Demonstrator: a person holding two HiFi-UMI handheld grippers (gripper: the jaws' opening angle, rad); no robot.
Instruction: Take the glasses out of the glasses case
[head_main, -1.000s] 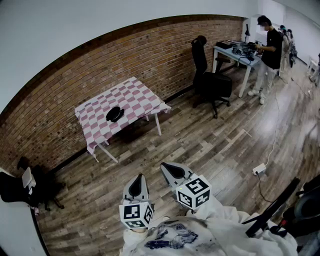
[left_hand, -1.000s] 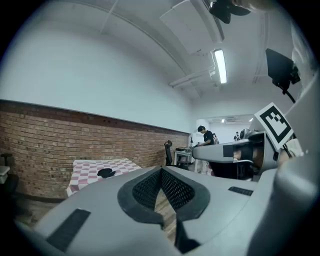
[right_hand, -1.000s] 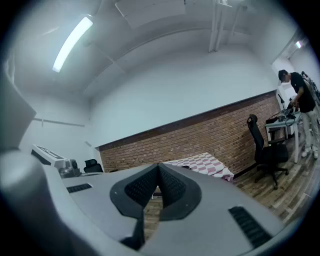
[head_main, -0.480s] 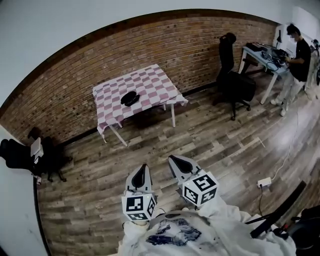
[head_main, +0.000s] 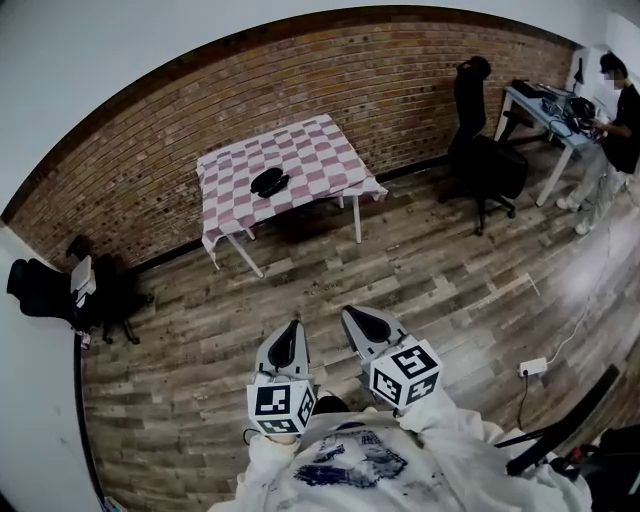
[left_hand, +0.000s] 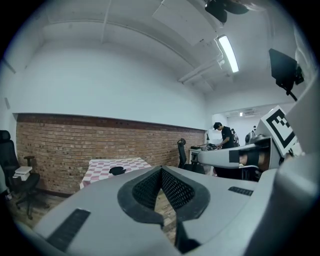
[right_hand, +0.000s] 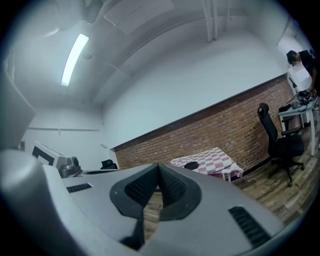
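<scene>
A black glasses case (head_main: 269, 181) lies closed on a table with a pink-and-white checked cloth (head_main: 320, 150) by the brick wall, far ahead of me. It shows small in the left gripper view (left_hand: 117, 170) and the right gripper view (right_hand: 191, 165). My left gripper (head_main: 288, 344) is held low near my body, shut and empty. My right gripper (head_main: 360, 322) sits beside it, also shut with nothing between its jaws. Both are well short of the table.
Wood plank floor lies between me and the table. A black office chair (head_main: 487, 160) stands right of the table, with a desk (head_main: 545, 105) and a person (head_main: 617, 130) at far right. Another chair (head_main: 60, 295) is at left. A power strip (head_main: 531, 367) lies on the floor.
The table and case have shifted right and nearer the middle of the head view as I turned. Both grippers stay shut and keep their place in front of my body.
</scene>
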